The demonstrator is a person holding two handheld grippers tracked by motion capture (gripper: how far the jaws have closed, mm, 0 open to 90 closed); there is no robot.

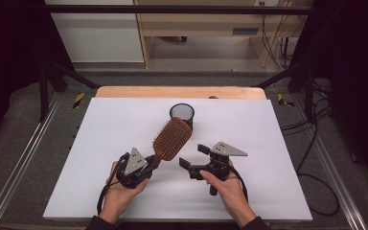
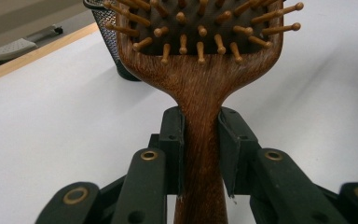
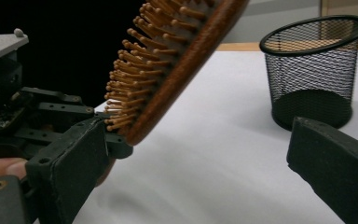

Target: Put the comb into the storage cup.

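A wooden paddle hairbrush [image 1: 172,138] with wooden bristles is held off the white board, head tilted up toward the far side. My left gripper [image 1: 152,164] is shut on its handle. In the left gripper view the two jaws press the narrow neck of the hairbrush [image 2: 200,88] from both sides, at my left gripper [image 2: 200,154]. My right gripper [image 1: 193,155] stands open just right of the brush, nothing between its fingers. In the right gripper view my right gripper [image 3: 200,168] has its jaws wide apart, and the hairbrush [image 3: 177,60] slants across the upper left.
A black wire-mesh cup [image 1: 181,115] stands upright on the white board [image 1: 100,143] just beyond the brush head, also seen as the mesh cup [image 3: 314,65] and the mesh cup [image 2: 105,21]. A wooden table edge [image 1: 179,92] runs behind the board.
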